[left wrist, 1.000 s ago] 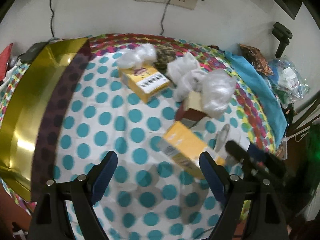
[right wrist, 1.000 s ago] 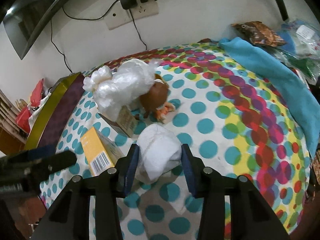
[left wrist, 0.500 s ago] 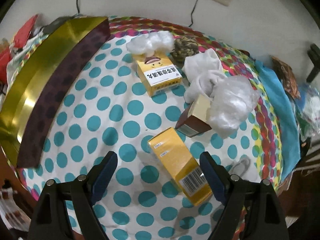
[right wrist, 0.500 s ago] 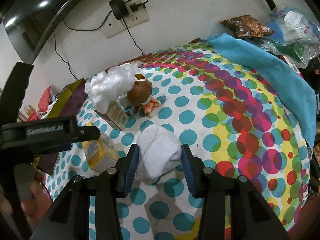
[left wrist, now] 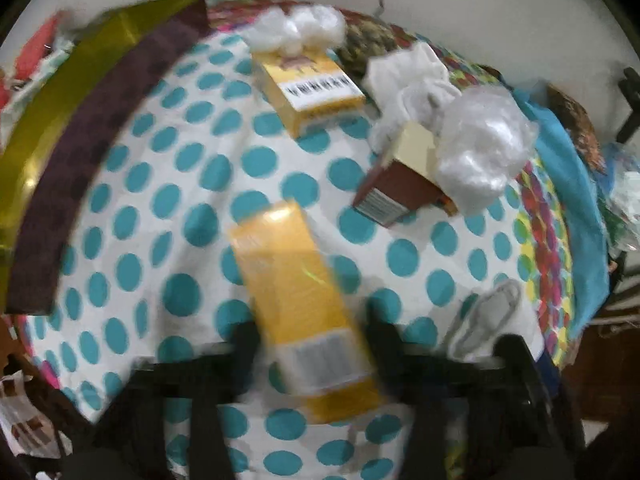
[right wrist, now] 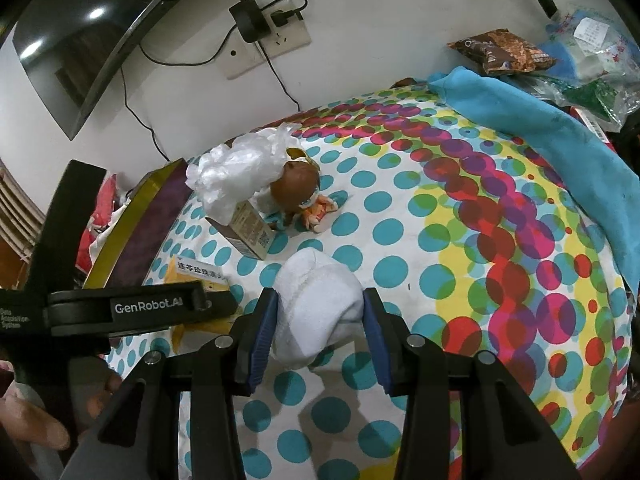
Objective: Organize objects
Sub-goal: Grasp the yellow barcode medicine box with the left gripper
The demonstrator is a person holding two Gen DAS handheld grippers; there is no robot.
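Observation:
My right gripper is shut on a rolled white sock and holds it just above the dotted cloth. My left gripper is blurred; its fingers stand on either side of a long yellow box that lies on the cloth, and I cannot tell if they touch it. The left gripper's body shows in the right wrist view, over the same yellow box. Behind are a second yellow box, a brown box, a plastic bag and a doll.
A gold and purple tray lies along the left edge. White cloths and a woven ball sit at the back. A blue towel and snack bags are at the right. A wall socket is behind.
The left gripper has dropped down and forward over the long yellow box, and its fingers have come closer together around it. The right gripper still holds the sock, almost unmoved.

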